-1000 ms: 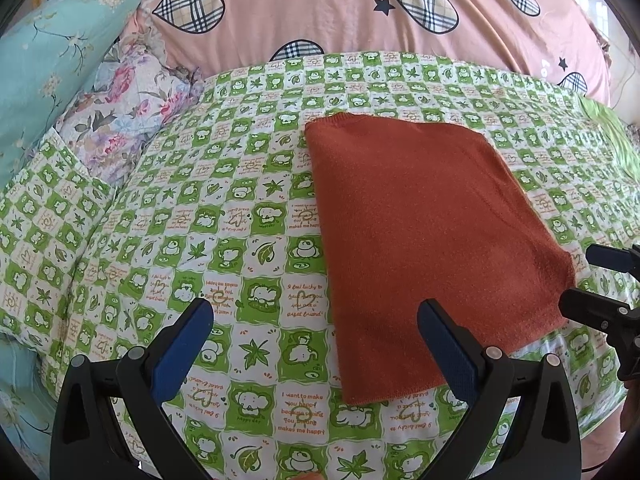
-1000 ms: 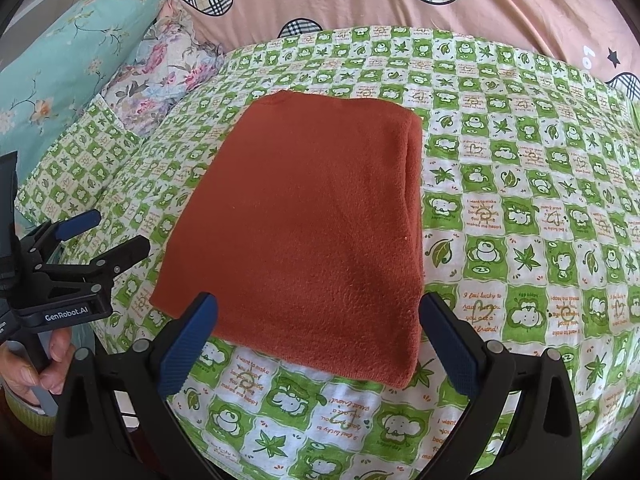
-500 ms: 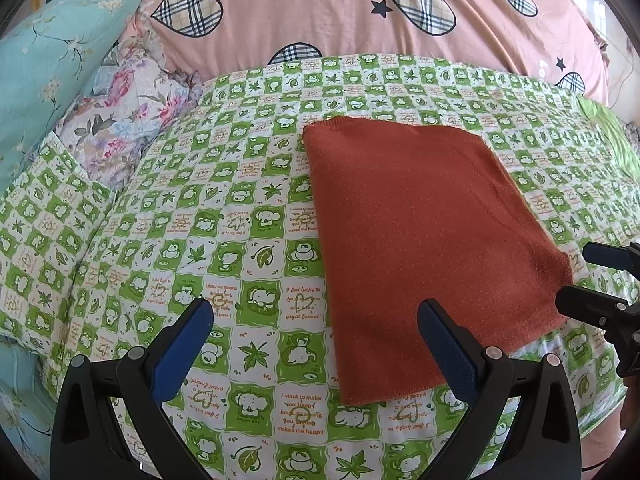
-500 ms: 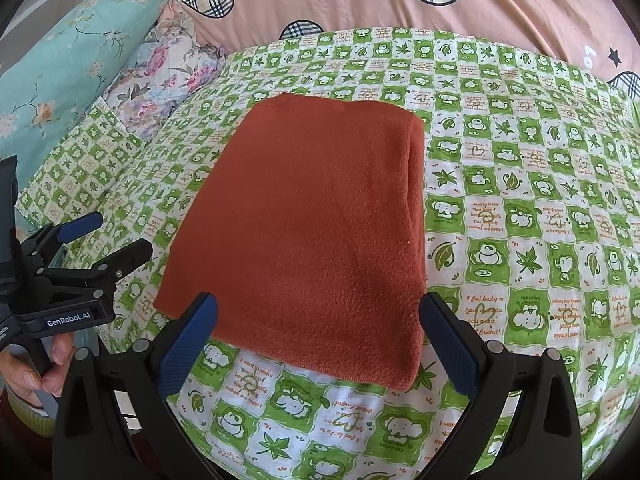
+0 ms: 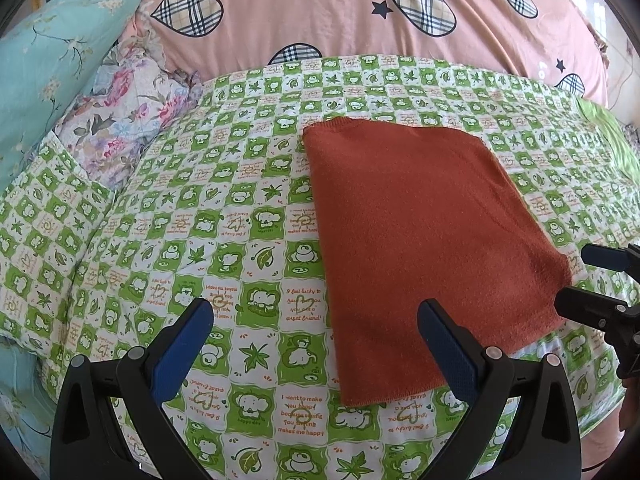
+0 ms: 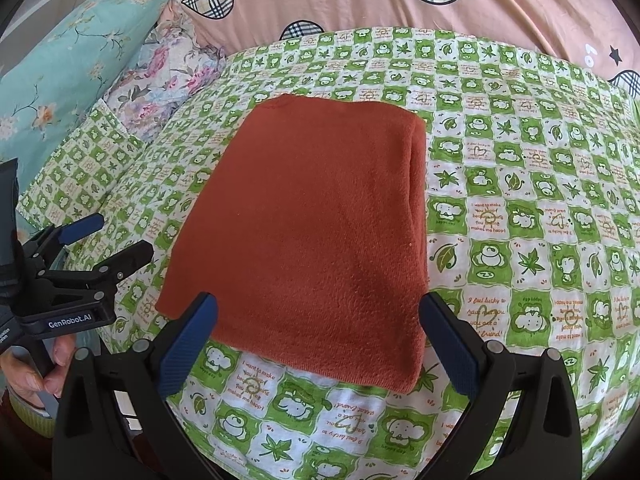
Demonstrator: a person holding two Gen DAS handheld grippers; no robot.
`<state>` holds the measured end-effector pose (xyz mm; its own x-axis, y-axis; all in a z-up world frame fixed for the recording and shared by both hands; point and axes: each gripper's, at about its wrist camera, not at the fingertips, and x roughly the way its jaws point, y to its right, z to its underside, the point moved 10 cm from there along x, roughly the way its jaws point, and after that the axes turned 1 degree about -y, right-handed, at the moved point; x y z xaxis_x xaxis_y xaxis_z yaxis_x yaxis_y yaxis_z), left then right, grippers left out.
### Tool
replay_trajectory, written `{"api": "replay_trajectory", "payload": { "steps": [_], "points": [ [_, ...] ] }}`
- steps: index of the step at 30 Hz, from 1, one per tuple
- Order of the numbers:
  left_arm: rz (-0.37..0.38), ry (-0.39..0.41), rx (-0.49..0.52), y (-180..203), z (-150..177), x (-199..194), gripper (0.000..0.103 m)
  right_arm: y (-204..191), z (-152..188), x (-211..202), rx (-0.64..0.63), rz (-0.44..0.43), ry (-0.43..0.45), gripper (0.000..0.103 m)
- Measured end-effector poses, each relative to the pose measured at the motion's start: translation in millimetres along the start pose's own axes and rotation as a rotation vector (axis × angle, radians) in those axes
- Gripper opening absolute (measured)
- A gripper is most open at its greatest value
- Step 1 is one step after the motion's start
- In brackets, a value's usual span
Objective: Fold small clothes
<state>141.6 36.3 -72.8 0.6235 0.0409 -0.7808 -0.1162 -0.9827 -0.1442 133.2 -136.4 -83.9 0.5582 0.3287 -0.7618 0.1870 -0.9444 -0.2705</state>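
- Two grippers hover over the near edge of a bed, both with fingers spread wide and nothing between them.
- The left gripper (image 5: 316,344) hangs above the green-and-white checked sheet (image 5: 224,216); its right finger (image 5: 448,344) lies over the near left part of the rust-red folded cloth (image 5: 420,232).
- The right gripper (image 6: 318,344) sits at the near edge of the cloth (image 6: 316,232), one finger to each side of it, with no contact visible.
- The cloth lies flat on the sheet (image 6: 520,208) as a neat rectangle, with a rounded fold along its right side in the right wrist view.
- A pink quilt (image 5: 340,12) with plaid hearts is bunched behind the sheet.
- A teal flowered pillow (image 5: 44,64) and a pale floral pillow (image 5: 120,128) lie to the left.
- A hand (image 6: 36,368) holds the left gripper's handle.
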Motion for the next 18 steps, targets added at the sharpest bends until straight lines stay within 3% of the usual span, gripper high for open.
{"api": "replay_trajectory", "payload": {
  "steps": [18],
  "points": [
    [0.004,-0.008,0.002,0.9,-0.4,3.9,0.102,2.5,-0.6,0.9,-0.003,-0.003,-0.004,0.101]
  ]
}}
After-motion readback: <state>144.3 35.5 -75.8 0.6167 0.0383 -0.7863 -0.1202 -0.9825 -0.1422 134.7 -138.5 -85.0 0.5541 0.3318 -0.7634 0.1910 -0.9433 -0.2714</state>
